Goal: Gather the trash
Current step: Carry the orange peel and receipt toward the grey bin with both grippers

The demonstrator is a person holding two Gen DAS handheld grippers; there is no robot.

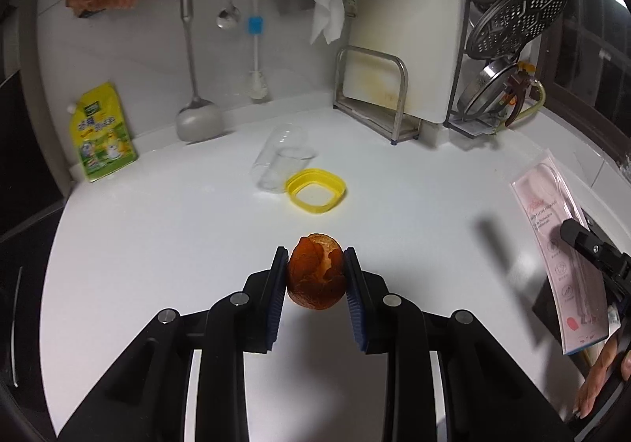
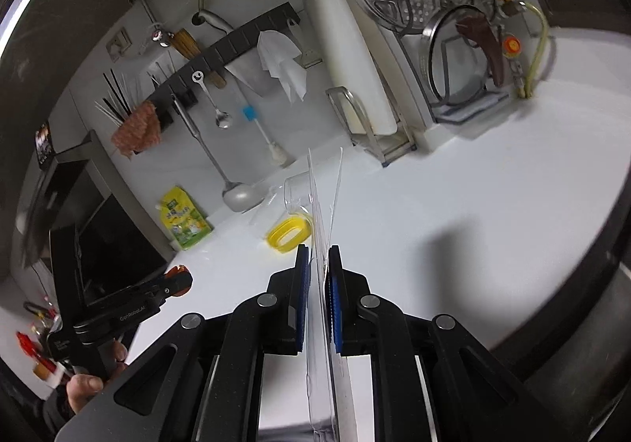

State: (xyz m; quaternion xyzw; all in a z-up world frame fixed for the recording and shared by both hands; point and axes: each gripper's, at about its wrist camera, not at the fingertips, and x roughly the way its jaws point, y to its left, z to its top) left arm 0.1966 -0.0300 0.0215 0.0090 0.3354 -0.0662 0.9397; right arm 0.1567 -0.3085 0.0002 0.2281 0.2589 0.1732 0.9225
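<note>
Left claw (image 1: 315,268): its two black arms reach forward and point down toward the white tabletop (image 1: 157,245). The blue pads press on both sides of a brown orange peel (image 1: 314,271) and hold it up off the tabletop.
Left hand (image 2: 84,386): in the right wrist view, fingers wrap round the black handle under the left claw, low on the left side.
Right claw (image 2: 315,284): it points forward and a little down. The blue pads are almost together and pinch a thin clear plastic packet (image 2: 321,205) that stands on its edge between them.
Right hand (image 1: 603,375): in the left wrist view, some fingers show at the far right, behind the right claw.
</note>
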